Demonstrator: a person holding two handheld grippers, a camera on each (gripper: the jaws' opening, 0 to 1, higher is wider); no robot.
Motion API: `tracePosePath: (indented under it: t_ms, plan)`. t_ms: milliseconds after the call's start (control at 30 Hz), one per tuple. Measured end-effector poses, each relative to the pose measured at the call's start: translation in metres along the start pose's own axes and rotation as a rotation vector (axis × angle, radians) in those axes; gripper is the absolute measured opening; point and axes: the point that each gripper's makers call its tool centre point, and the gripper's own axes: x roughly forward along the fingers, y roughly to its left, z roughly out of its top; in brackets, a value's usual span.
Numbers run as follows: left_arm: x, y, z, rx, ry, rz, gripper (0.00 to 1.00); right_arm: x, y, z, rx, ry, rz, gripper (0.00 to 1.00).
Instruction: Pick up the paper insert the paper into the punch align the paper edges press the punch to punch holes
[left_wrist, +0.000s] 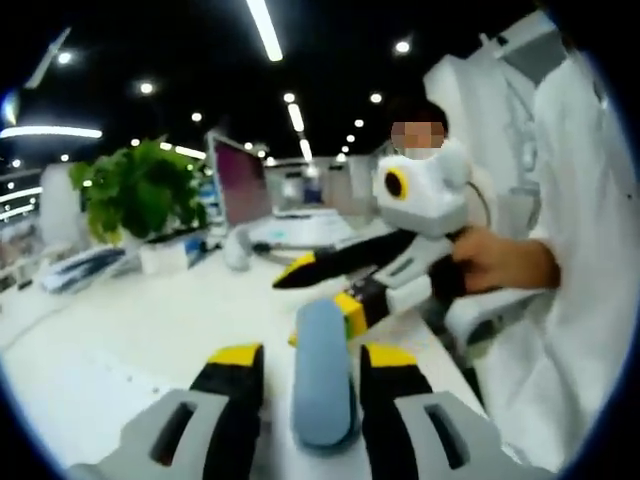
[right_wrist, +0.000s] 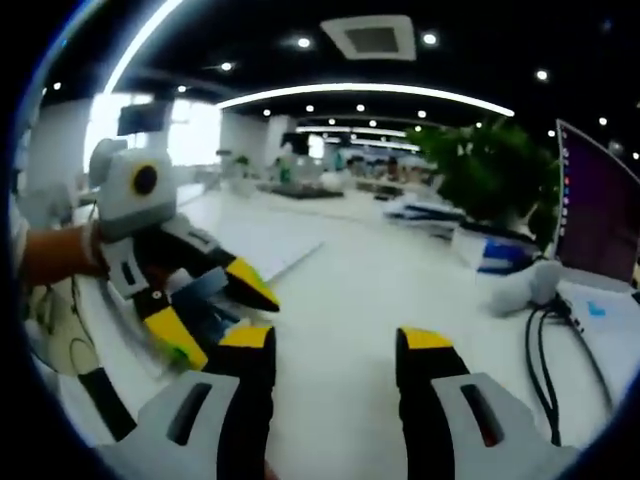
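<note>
Your left gripper (left_wrist: 305, 365) has its jaws spread on either side of a grey-blue rounded thing, likely the punch (left_wrist: 323, 375), which stands between them on the white tabletop (left_wrist: 130, 330); whether the jaws touch it is unclear, and they do not look clamped. Just ahead and to the right in the left gripper view comes your right gripper (left_wrist: 320, 290), jaws apart with nothing between the tips, held by your hand (left_wrist: 500, 262).

In the right gripper view the right gripper (right_wrist: 330, 345) shows wide open and empty over bare tabletop (right_wrist: 340, 290). To its left sits the left gripper (right_wrist: 215, 315), open, with something blue-grey between its jaws, blurred. Farther ahead and right lie cables (right_wrist: 555, 325), a monitor (right_wrist: 598, 205) and a plant (right_wrist: 485, 165).

No paper can be made out at the punch or in either gripper; a pale sheet may lie ahead of the left gripper, but that is too blurred to tell. By my reading the task is barely begun: picking up, inserting, aligning and pressing all remain.
</note>
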Motion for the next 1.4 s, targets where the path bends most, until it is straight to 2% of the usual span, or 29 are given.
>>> tracePosePath:
  t_ms: [200, 300, 500, 633, 667, 733, 933, 1133, 1233, 1333, 1367, 1400]
  plan:
    - [0.000, -0.003, 0.000, -0.015, -0.001, -0.010, 0.32, -0.003, -0.003, 0.005, 0.030, -0.019, 0.007, 0.49]
    - [0.000, -0.004, 0.000, -0.016, -0.001, -0.012, 0.31, -0.005, -0.001, 0.009, 0.048, -0.027, 0.027, 0.41]
    - [0.000, -0.004, -0.001, -0.023, 0.001, -0.011, 0.31, -0.008, 0.006, 0.025, 0.062, -0.065, 0.056, 0.34]
    - [0.000, -0.004, -0.002, -0.026, 0.004, -0.012, 0.29, -0.008, 0.018, 0.042, 0.040, -0.103, 0.092, 0.30]
    - [0.000, -0.004, -0.002, -0.026, 0.007, -0.011, 0.28, -0.008, 0.025, 0.047, 0.020, -0.110, 0.124, 0.29]
    - [0.000, -0.004, -0.002, -0.025, 0.007, -0.013, 0.28, -0.008, 0.034, 0.055, -0.013, -0.129, 0.139, 0.28]
    - [0.000, -0.005, -0.003, -0.026, 0.009, -0.015, 0.25, -0.004, 0.053, 0.072, -0.022, -0.171, 0.187, 0.21]
    - [0.000, -0.004, -0.003, -0.027, 0.010, -0.013, 0.25, 0.002, 0.069, 0.069, -0.051, -0.179, 0.201, 0.11]
    - [0.000, -0.004, -0.003, -0.027, 0.010, -0.013, 0.25, 0.004, 0.074, 0.066, -0.105, -0.183, 0.183, 0.05]
    - [0.000, -0.004, -0.003, -0.027, 0.010, -0.014, 0.25, 0.005, 0.077, 0.062, -0.109, -0.180, 0.191, 0.05]
    - [0.000, -0.004, -0.003, -0.027, 0.010, -0.014, 0.25, 0.006, 0.081, 0.059, -0.106, -0.179, 0.214, 0.05]
    - [0.000, -0.004, -0.003, -0.028, 0.010, -0.014, 0.25, 0.006, 0.083, 0.060, -0.113, -0.202, 0.223, 0.05]
